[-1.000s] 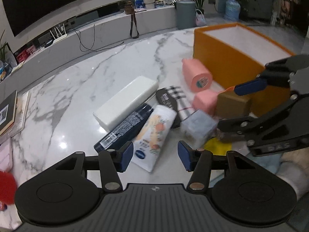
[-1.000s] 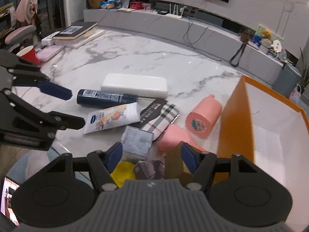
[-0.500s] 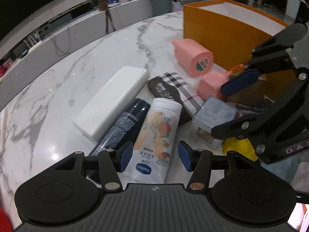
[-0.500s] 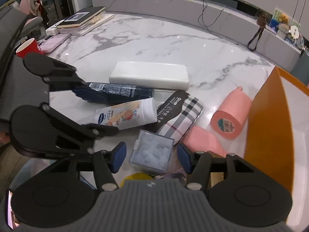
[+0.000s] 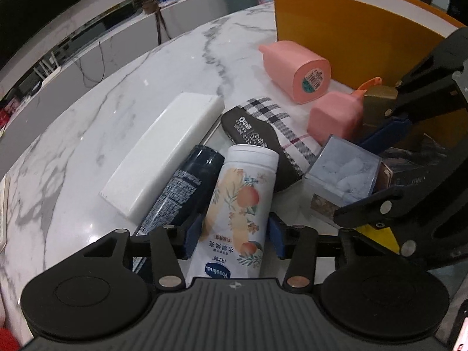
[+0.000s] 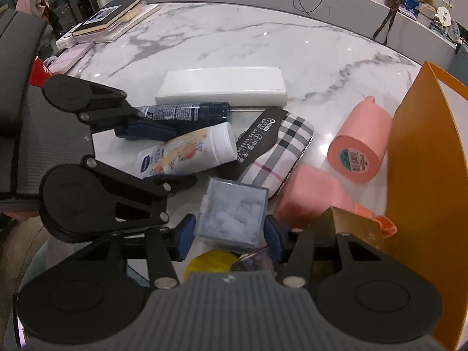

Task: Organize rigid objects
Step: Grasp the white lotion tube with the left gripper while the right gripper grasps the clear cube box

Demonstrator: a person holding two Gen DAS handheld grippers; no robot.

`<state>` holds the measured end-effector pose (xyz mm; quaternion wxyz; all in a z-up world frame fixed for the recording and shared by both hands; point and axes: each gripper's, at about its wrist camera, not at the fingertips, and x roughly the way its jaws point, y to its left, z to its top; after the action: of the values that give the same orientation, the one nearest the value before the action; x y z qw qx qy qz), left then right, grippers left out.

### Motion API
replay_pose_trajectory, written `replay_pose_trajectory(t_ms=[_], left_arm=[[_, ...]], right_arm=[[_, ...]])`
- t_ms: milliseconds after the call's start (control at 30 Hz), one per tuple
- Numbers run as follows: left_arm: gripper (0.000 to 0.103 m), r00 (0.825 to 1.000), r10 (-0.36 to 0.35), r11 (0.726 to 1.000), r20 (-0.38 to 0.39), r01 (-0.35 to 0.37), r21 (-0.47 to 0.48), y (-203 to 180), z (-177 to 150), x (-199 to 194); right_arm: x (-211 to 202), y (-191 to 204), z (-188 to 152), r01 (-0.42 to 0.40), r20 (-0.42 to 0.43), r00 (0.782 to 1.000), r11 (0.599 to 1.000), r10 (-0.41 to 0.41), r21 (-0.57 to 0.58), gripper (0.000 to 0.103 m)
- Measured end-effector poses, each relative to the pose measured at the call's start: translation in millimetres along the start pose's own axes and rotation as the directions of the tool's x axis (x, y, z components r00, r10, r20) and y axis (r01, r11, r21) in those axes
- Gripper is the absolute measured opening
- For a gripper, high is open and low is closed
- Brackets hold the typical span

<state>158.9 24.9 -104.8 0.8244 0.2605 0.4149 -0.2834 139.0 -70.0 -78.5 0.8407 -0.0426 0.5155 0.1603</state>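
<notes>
Straddles the lotion tube (image 5: 239, 204) with the left gripper (image 5: 234, 239), fingers spread to either side of its crimped end, with no visible squeeze. Brackets the clear plastic box (image 6: 234, 213) with the right gripper (image 6: 229, 239) in the same way, fingers apart and just beside its side walls; cannot tell whether they touch. Finds both things in the clutter by the near edge of the marble tabletop (image 5: 146, 73), tube lying flat with its cap toward the far edge, clear box just beside the plaid pouch (image 5: 278, 128) and the small pink block (image 5: 333, 120). Places the orange bin (image 5: 336, 23), probably the destination, at the right edge.

Judging the risks: could catch the dark spray can (image 5: 181, 187) under the left finger, since can and tube lie touching, and drag or roll it against the white long box (image 5: 163, 152). Could buckle the soft tube if squeezed near the crimp, letting it droop or slip. Could clash the two grippers, working close together over one pile. Could tip the clear box on its uneven perch, or nudge the gold carton (image 6: 348, 222) and the yellow thing (image 6: 210, 260) on lifting.

Reads "Vaseline" in a blue oval on the tube, with Chinese characters and a peach print above. Shows white Chinese characters and a round logo on the pouch's dark band, and a teal barcode sticker on the base of the pink bottle (image 5: 295, 64). Leaves the can's fine white print unreadable.
</notes>
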Motion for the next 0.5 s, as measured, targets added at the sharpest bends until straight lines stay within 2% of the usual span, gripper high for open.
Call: replay_pose_trajectory(t_ms=[167,233,333,500], left_arm=[[0.049,0.994,-0.003,0.997,-0.109,-0.005,-0.074,3.2,-0.5,-4.7],[0.049,0.990,0.003,0.997,-0.142,-0.014,-0.073,2.2,0.2,-6.0],[0.049,0.993,0.017,0.999,-0.114,-0.020,-0.031,-3.3,-0.7,-6.5],[0.057,0.999,0.039,0.999,-0.033,-0.039,0.015,-9.5,-2.1,-2.9]], right_arm=[[-0.5,1.5,-1.6,0.008,0.004,1.000,1.000,-0.008,-0.003,0.051],[-0.9,1.7,-2.2,0.012,0.008,1.000,1.000,-0.012,-0.007,0.051],[-1.0,2.5,-3.2,0.017,0.009,1.000,1.000,-0.017,-0.014,0.051],[1.2,0.7,-2.2,0.018,0.002,1.000,1.000,-0.018,-0.006,0.051]])
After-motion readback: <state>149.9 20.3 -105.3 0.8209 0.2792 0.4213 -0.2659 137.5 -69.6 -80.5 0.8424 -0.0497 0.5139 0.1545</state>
